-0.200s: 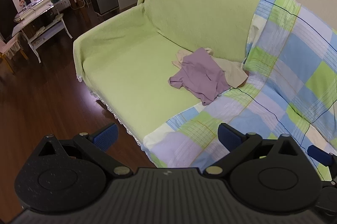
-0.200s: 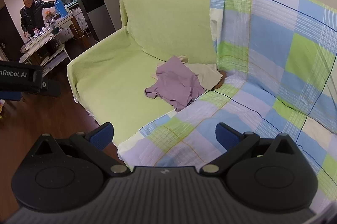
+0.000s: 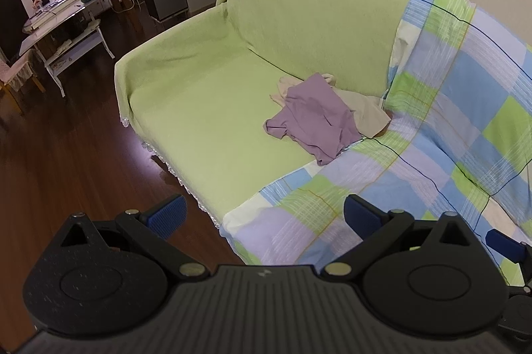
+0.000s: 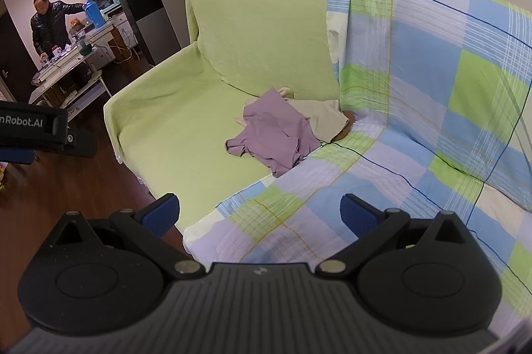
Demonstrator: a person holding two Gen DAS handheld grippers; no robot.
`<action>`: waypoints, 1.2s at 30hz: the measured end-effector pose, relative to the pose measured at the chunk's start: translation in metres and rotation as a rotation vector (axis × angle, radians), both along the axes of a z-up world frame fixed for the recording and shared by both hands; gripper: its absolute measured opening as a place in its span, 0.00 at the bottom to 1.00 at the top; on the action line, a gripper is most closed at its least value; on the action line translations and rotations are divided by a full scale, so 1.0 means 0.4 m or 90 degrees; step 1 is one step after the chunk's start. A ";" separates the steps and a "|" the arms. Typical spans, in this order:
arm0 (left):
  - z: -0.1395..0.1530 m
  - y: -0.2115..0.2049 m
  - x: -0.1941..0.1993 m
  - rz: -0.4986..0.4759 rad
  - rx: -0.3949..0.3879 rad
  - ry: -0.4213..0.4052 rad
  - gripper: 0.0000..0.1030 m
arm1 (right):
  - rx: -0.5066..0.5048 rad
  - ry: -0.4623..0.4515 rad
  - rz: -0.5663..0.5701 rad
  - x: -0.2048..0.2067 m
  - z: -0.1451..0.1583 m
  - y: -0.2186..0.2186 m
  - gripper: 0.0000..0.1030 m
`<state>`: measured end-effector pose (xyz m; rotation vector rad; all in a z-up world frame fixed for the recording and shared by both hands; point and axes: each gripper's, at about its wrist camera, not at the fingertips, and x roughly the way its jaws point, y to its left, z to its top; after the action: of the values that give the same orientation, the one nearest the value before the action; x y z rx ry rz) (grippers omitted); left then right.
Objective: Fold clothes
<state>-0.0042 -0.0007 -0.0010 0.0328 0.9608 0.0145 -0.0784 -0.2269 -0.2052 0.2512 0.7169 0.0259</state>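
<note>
A sofa (image 3: 206,108) under a pale green cover fills the middle of both wrist views, with a checked blue, green and lilac sheet (image 3: 465,108) draped over its right-hand part. Near frame centre, where the two covers meet, a crumpled purple garment (image 3: 316,118) lies on top of a beige garment (image 3: 365,114); nothing is folded yet. At the bottom of each view the left gripper (image 3: 264,216) and the right gripper (image 4: 259,212) are well apart from the clothes, jaws spread wide and empty. The step in hand looks like the approach to the purple piece. It would go best by bringing both grippers in low, pinching only the top layer at two separated edge points such as shoulders or hem, so the beige piece stays behind, then spreading it flat on the open green seat.
</note>
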 end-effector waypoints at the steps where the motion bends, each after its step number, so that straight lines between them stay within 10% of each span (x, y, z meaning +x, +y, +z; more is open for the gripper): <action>1: -0.005 -0.005 0.007 0.000 -0.001 0.007 0.99 | -0.001 0.000 -0.001 0.000 0.002 -0.003 0.99; 36: -0.034 -0.075 0.047 0.005 0.010 0.027 0.99 | -0.018 -0.007 -0.014 0.013 -0.032 -0.066 0.99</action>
<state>0.0148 -0.0306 -0.0146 0.0448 1.0027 0.0286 -0.0730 -0.2533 -0.2179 0.2316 0.7036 -0.0041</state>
